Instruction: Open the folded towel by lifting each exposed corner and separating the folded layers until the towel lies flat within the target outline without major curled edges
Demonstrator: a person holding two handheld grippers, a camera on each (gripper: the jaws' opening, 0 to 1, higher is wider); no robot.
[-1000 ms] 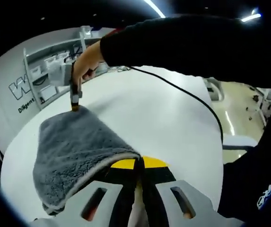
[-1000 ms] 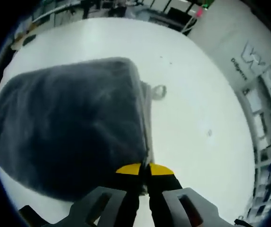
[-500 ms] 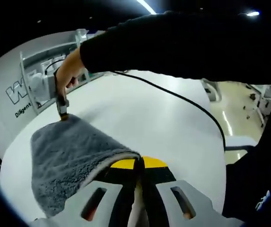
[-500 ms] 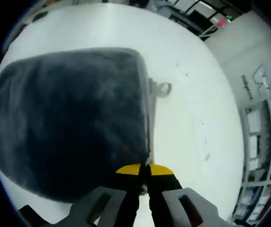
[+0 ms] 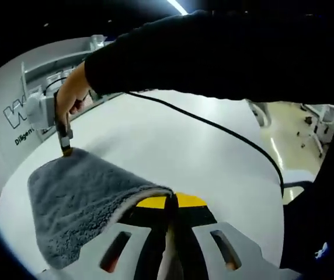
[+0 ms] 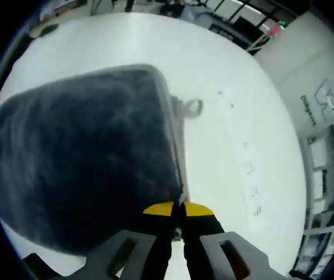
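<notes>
Left gripper view, near: the left claw (image 5: 171,201) has its yellow-tipped jaws pressed together on a corner of the grey towel (image 5: 79,195).
Towel, this view: it stretches away to the left above the white desk (image 5: 173,146), its pile side up, a pale hem along the pinched edge.
Far corner: the right claw (image 5: 66,149) pinches it, held by a hand (image 5: 70,96) in a dark sleeve (image 5: 202,55); a black cable (image 5: 214,125) runs across the desk.
Beyond the desk: shelving (image 5: 50,76) and a wall with lettering.
Right gripper view, near: the right claw (image 6: 177,208), jaws clamped on the towel (image 6: 85,157) corner.
Towel, this view: it spreads leftward over the desk (image 6: 231,134), with a small hanging loop (image 6: 191,106) at its far edge.
</notes>
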